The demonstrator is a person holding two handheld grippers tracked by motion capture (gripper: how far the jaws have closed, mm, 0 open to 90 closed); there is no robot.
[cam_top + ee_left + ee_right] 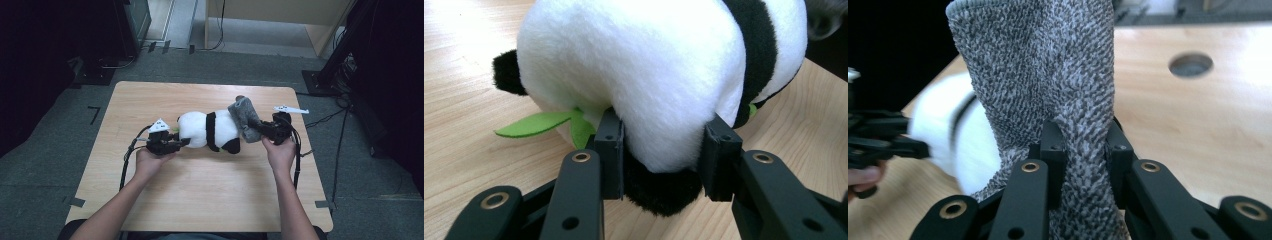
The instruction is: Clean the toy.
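A black-and-white panda plush [207,130] lies on its side in the middle of the wooden table [200,195]. My left gripper [183,143] grips its left end; in the left gripper view the jaws press into the white fur [649,65], with my left gripper [664,150] beside a green felt leaf [536,123]. A grey knitted sock [245,119] sits over the plush's right end. My right gripper [263,131] is shut on it. In the right gripper view the grey sock [1048,65] stands pinched in my right gripper [1083,145], the blurred plush [943,130] behind it.
A round hole [1190,65] is cut into the tabletop to the right of the sock. Cables [127,160] trail from both grippers over the table's edges. A wooden cabinet [280,20] and dark equipment stands [340,60] are on the floor beyond the table.
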